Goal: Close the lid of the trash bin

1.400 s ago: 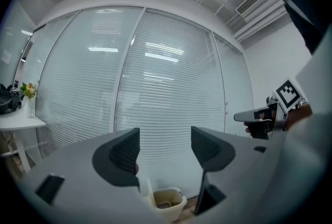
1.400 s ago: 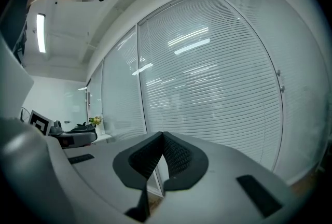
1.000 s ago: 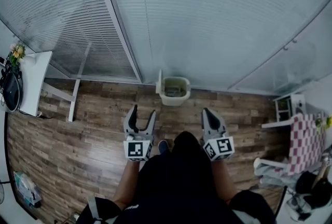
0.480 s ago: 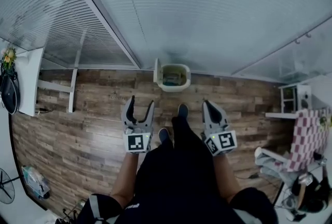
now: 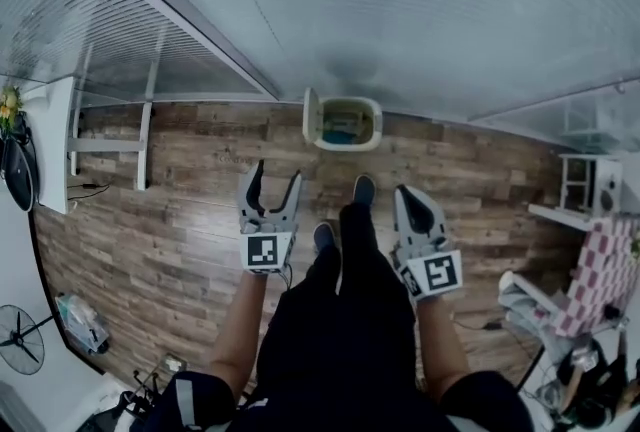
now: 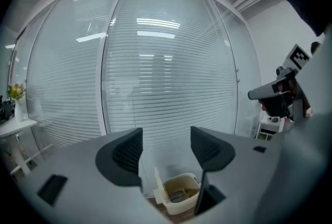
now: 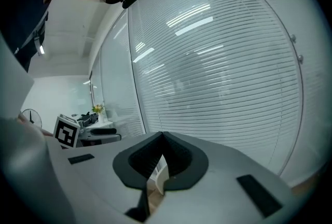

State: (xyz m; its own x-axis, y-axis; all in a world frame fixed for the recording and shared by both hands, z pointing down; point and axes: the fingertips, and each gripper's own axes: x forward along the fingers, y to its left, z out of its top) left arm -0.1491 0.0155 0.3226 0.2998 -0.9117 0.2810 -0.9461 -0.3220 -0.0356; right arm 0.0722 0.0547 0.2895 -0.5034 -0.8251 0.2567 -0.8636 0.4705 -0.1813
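Observation:
A cream trash bin (image 5: 347, 123) stands on the wooden floor against the blind-covered glass wall. Its lid (image 5: 309, 116) is up, standing on the bin's left side, and some rubbish shows inside. My left gripper (image 5: 276, 178) is open and empty, held a step short of the bin and to its left. In the left gripper view the bin (image 6: 180, 194) shows low between the spread jaws of that gripper (image 6: 166, 148), with the lid (image 6: 157, 190) upright. My right gripper (image 5: 407, 196) is shut on nothing, short of the bin and to its right; its closed jaws (image 7: 162, 139) hide most of the bin.
The person's shoes (image 5: 363, 190) are on the floor between the grippers. A white table (image 5: 52, 145) with flowers stands at the left, with a fan (image 5: 20, 342) below it. A white shelf (image 5: 590, 188) and a checkered cloth (image 5: 592, 280) are at the right.
The person has stepped towards the bin, one foot now forward. Both grippers moved with the body, still about as far from the bin in the picture; their jaws have not changed.

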